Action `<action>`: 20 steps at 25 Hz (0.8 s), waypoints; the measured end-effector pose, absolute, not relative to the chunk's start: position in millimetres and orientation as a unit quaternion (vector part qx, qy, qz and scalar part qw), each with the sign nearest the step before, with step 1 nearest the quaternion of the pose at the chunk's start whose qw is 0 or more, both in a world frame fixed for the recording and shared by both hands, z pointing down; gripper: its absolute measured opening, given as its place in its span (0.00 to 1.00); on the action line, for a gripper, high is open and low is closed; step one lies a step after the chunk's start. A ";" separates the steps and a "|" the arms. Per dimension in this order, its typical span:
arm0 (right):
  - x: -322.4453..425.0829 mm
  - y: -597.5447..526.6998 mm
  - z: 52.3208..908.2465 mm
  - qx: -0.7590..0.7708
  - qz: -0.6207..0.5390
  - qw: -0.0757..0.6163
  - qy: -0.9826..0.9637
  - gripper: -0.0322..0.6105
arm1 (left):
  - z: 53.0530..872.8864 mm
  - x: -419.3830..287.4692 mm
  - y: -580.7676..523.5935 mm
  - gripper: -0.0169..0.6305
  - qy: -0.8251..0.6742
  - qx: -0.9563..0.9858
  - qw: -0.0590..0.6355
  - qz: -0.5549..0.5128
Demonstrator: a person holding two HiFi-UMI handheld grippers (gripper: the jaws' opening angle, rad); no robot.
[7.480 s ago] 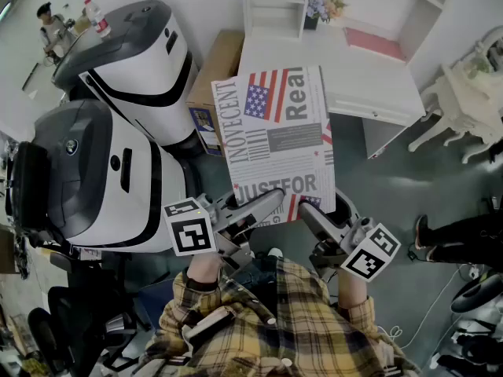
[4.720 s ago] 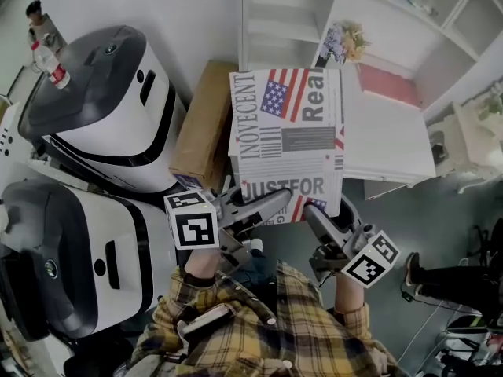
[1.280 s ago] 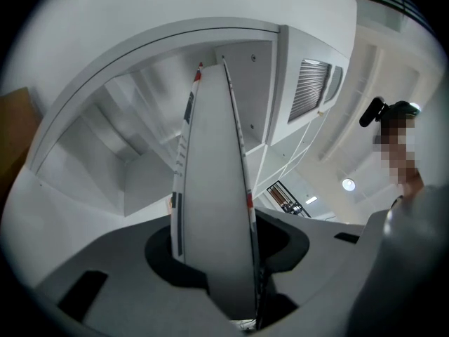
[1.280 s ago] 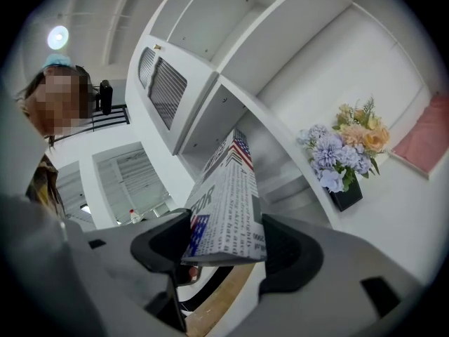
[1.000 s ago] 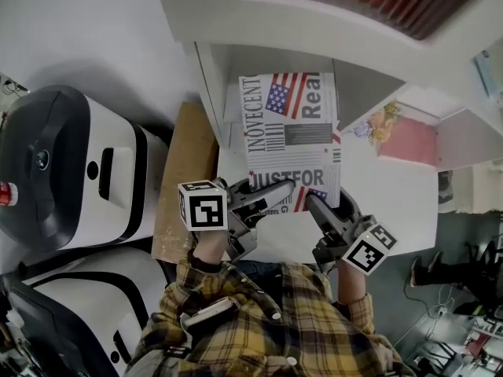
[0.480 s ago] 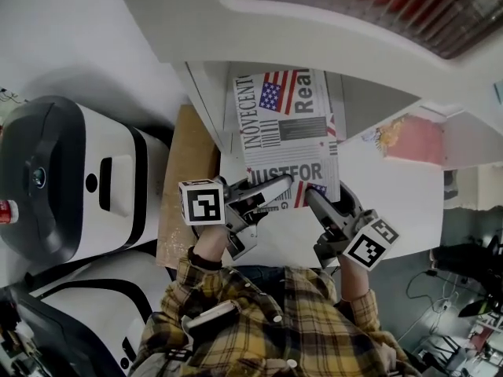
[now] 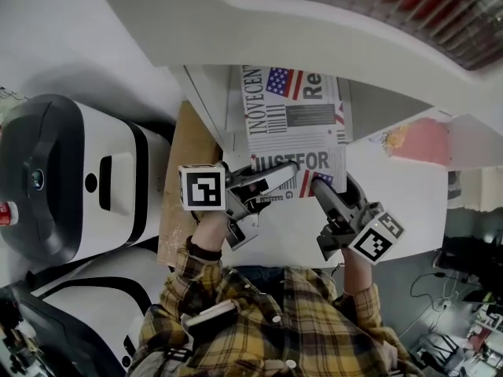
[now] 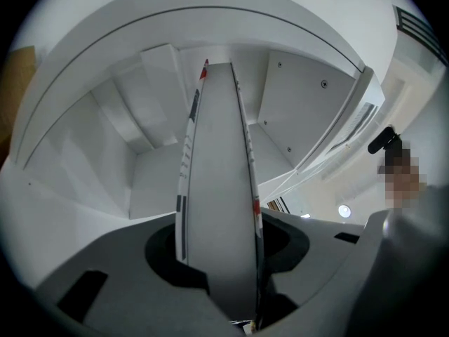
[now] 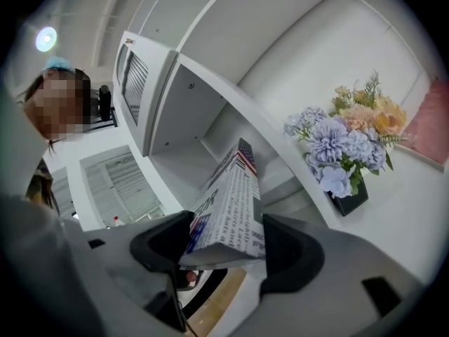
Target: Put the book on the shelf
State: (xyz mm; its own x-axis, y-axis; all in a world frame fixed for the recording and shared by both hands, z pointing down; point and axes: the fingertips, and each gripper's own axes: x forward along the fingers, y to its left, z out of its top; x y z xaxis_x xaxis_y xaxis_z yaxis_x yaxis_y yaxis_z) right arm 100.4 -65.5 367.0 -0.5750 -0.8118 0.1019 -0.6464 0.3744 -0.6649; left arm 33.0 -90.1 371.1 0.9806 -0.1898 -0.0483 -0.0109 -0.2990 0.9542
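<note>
The white shelf spans the top of the head view, with an open compartment just above the white counter. The book shows its flag-and-newsprint cover to the head camera and reaches into that compartment. Its far end is hidden under the board above, and its near end juts out over the counter. The left gripper has its fingers closed on the book's near edge, which sits edge-on between them. The right gripper clamps the near right corner. A pot of flowers stands on the counter, right of the compartment.
</note>
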 end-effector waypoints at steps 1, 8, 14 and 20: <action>100.8 -65.5 366.4 -0.442 -0.335 0.124 0.823 0.52 | 371.5 33.2 -89.8 0.29 -0.061 0.801 0.591 -0.074; 101.0 -62.9 367.2 -0.431 -0.317 0.107 0.838 0.54 | 371.8 35.8 -88.0 0.29 -0.057 0.804 0.590 -0.049; 103.9 -54.7 358.6 -0.442 -0.256 0.072 0.857 0.57 | 367.9 30.0 -92.8 0.29 -0.060 0.790 0.607 -0.068; 95.2 -36.5 360.4 -0.429 -0.170 -0.016 0.887 0.58 | 367.6 30.5 -93.7 0.29 -0.058 0.783 0.614 -0.077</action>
State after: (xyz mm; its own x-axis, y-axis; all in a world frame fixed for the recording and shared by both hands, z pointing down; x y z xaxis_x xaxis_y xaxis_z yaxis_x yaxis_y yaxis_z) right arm 95.2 -36.5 360.4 -0.6313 -0.7558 0.1741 -0.7666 0.5741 -0.2875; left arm 30.5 -93.7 367.6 0.9814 -0.1857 -0.0486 0.0029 -0.2387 0.9711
